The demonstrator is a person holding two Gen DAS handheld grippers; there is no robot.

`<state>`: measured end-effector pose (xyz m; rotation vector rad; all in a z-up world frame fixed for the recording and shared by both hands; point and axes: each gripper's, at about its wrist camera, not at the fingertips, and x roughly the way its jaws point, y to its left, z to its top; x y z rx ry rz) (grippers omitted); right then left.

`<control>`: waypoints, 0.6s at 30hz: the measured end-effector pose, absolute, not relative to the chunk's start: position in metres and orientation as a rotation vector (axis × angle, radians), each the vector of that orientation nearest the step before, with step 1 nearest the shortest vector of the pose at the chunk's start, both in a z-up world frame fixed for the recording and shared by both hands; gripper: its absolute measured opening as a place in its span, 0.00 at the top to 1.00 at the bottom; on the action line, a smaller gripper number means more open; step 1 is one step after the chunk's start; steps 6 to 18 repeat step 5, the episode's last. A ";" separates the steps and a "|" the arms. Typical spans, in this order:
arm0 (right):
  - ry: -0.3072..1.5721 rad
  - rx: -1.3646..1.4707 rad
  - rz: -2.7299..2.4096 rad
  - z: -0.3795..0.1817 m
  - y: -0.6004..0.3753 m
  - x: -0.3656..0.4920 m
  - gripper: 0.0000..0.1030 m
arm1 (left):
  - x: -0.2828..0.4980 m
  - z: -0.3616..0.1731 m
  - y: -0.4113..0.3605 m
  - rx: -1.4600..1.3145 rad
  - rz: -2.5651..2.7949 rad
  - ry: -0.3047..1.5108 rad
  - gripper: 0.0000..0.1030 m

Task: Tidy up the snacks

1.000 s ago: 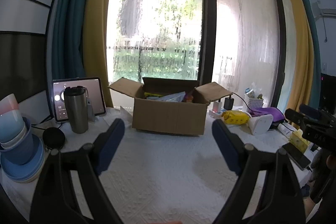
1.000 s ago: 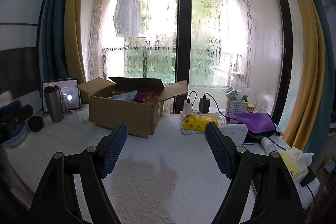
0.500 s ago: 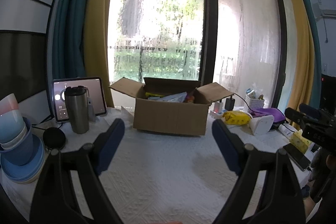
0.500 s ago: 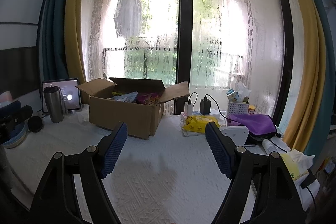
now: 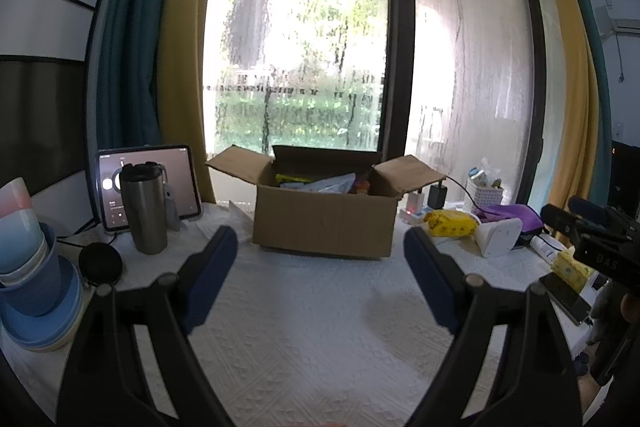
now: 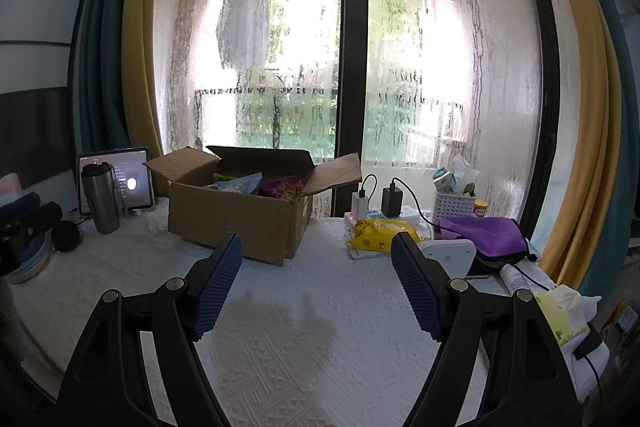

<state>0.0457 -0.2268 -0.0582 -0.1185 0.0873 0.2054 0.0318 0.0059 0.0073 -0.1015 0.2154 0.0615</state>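
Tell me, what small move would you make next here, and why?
Probably ease the right gripper forward toward the open cardboard box: both grippers are open and empty over the white tablecloth, and the snack bags all lie in that box.

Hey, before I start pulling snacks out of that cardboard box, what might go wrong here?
1. The box has raised flaps; tongs reaching in may catch one and drag the box along.
2. The steel tumbler stands upright in front of the tablet, left of the box; a wide swing of the left tongs might topple it.
3. Charger cables loop just right of the box and may snag the right tongs.
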 end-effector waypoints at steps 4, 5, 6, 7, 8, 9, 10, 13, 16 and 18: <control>0.090 -0.116 0.205 -0.058 -0.226 0.047 0.23 | 0.036 0.006 0.008 -0.105 0.062 0.221 0.16; 0.090 -0.117 0.205 -0.058 -0.227 0.047 0.23 | 0.037 0.006 0.008 -0.104 0.061 0.222 0.16; 0.090 -0.117 0.205 -0.058 -0.227 0.047 0.23 | 0.037 0.006 0.008 -0.104 0.061 0.222 0.16; 0.090 -0.117 0.205 -0.058 -0.227 0.047 0.23 | 0.037 0.006 0.008 -0.104 0.061 0.222 0.16; 0.090 -0.117 0.205 -0.058 -0.227 0.047 0.23 | 0.037 0.006 0.008 -0.104 0.061 0.222 0.16; 0.090 -0.117 0.205 -0.058 -0.227 0.047 0.23 | 0.037 0.006 0.008 -0.104 0.061 0.222 0.16; 0.090 -0.117 0.205 -0.058 -0.227 0.047 0.23 | 0.037 0.006 0.008 -0.104 0.061 0.222 0.16; 0.090 -0.117 0.205 -0.058 -0.227 0.047 0.23 | 0.037 0.006 0.008 -0.104 0.061 0.222 0.16; 0.090 -0.117 0.205 -0.058 -0.227 0.047 0.23 | 0.037 0.006 0.008 -0.104 0.061 0.222 0.16; 0.090 -0.117 0.205 -0.058 -0.227 0.047 0.23 | 0.037 0.006 0.008 -0.104 0.061 0.222 0.16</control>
